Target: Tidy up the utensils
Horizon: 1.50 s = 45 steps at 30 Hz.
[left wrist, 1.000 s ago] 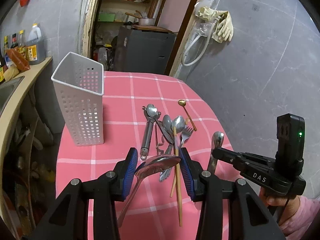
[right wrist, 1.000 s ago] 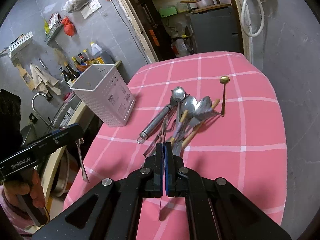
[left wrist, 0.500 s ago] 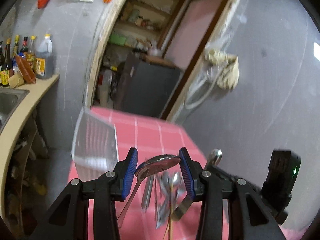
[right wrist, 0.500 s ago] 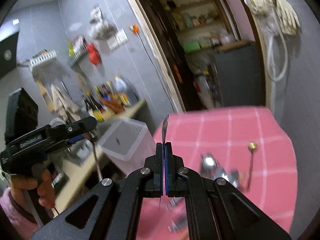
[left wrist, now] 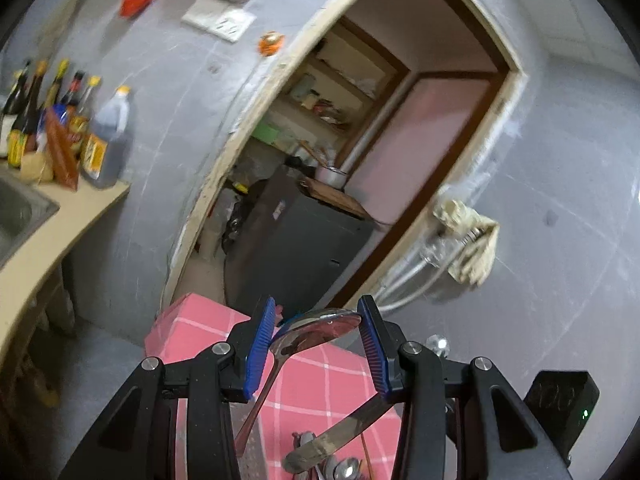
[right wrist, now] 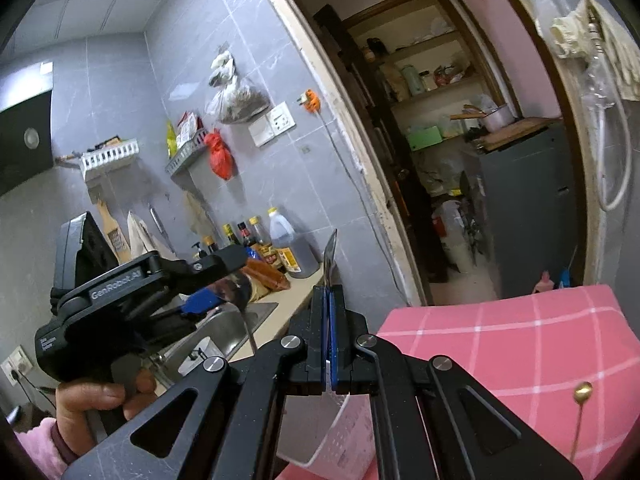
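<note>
My left gripper [left wrist: 318, 320] is shut on the bowl of a large steel spoon [left wrist: 320, 326], whose handle hangs down to the left. In the right wrist view my right gripper [right wrist: 329, 300] is shut on a thin flat steel utensil [right wrist: 330, 252] that stands up edge-on. That utensil [left wrist: 344, 432] crosses low in the left wrist view. Both grippers are held high over the pink checked table [right wrist: 520, 340]. The white perforated holder [right wrist: 336, 436] sits right below my right gripper. The utensil pile [left wrist: 340, 470] peeks in at the bottom edge. A gold spoon [right wrist: 582, 392] lies on the cloth.
A counter [left wrist: 48, 236] with a sink and several sauce bottles [left wrist: 104, 140] runs along the left. Beyond the table an open doorway shows a dark cabinet [left wrist: 312, 240]. Gloves [left wrist: 468, 232] hang on the tiled wall. A hand in a pink sleeve [right wrist: 92, 396] holds the left gripper.
Both grippers have risen and tipped upward, so the table and utensil pile have slid to the bottom of both views. The spoon and the flat utensil stay clamped.
</note>
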{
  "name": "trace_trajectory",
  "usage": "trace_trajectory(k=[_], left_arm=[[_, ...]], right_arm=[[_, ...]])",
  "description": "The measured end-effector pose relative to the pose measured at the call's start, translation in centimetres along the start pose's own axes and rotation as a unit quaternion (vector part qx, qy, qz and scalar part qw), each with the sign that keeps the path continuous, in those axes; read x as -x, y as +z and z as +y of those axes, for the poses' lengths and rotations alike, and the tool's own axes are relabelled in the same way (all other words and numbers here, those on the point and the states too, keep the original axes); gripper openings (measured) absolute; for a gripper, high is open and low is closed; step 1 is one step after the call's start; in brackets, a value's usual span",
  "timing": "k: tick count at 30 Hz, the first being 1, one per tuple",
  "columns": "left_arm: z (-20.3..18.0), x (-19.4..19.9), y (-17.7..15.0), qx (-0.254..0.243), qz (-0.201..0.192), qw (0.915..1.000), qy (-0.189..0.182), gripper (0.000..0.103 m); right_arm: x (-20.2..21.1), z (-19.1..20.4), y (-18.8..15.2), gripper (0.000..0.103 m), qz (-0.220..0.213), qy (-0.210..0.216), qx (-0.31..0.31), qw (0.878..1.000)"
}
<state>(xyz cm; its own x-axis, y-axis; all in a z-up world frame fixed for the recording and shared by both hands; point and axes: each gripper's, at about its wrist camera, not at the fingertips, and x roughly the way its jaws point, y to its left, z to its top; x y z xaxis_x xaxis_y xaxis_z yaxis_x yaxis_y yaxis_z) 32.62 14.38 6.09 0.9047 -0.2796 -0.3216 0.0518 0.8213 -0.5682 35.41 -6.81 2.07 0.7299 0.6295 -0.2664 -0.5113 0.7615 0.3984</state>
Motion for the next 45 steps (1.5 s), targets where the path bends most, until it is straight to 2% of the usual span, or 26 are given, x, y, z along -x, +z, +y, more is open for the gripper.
trace_trajectory(k=[6,15,18,19,24,29,33,35,37,38,41,45], left_arm=[[2.5,-1.0,-1.5,0.01,-0.003,0.9997,0.024,0.041],[4.6,-1.2,-3.8,0.022,0.041,0.998,0.043,0.041],[5.0,-0.9,-4.1,0.026,0.052,0.9974,0.041,0.041],[5.1,-0.8,-4.2,0.028,0.053,0.9974,0.039,0.042],[4.9,0.1,-4.4,0.019,0.055,0.9975,0.041,0.051],[3.9,1.7,-5.0,-0.011,0.046,0.9969,0.062,0.064],[2.0,3.0,-6.2,-0.063,0.035,0.9942,0.08,0.081],[0.9,3.7,-7.0,-0.088,0.028,0.9924,0.082,0.086],[0.1,4.5,-7.9,-0.102,0.019,0.9911,0.083,0.098],[-0.5,5.0,-8.6,-0.11,0.011,0.9902,0.085,0.099],[-1.7,5.8,-10.2,-0.134,0.001,0.9877,0.081,0.102],[-3.3,6.6,-13.0,-0.164,-0.009,0.9831,0.081,0.102]], right_arm=[[-2.5,0.4,-1.5,0.002,0.036,0.01,0.02,0.999],[-4.2,-0.7,-4.3,0.003,0.101,0.013,0.014,0.995],[-3.8,-1.1,-4.7,0.004,0.111,0.013,0.006,0.994],[-3.6,-1.2,-4.8,0.007,0.112,0.014,0.005,0.994],[-1.4,-1.3,-4.9,0.015,0.099,0.0,0.001,0.995],[2.7,-1.5,-4.4,0.042,0.064,-0.047,0.001,0.997],[6.3,-1.7,-4.4,0.058,0.039,-0.094,0.011,0.995],[8.1,-1.7,-4.4,0.071,0.028,-0.118,0.018,0.992],[10.1,-1.9,-4.8,0.082,0.016,-0.14,0.025,0.99],[11.1,-1.9,-4.9,0.086,0.011,-0.15,0.028,0.988],[13.5,-2.2,-5.4,0.096,0.001,-0.177,0.035,0.984],[15.8,-2.9,-6.4,0.099,0.0,-0.208,0.039,0.977]])
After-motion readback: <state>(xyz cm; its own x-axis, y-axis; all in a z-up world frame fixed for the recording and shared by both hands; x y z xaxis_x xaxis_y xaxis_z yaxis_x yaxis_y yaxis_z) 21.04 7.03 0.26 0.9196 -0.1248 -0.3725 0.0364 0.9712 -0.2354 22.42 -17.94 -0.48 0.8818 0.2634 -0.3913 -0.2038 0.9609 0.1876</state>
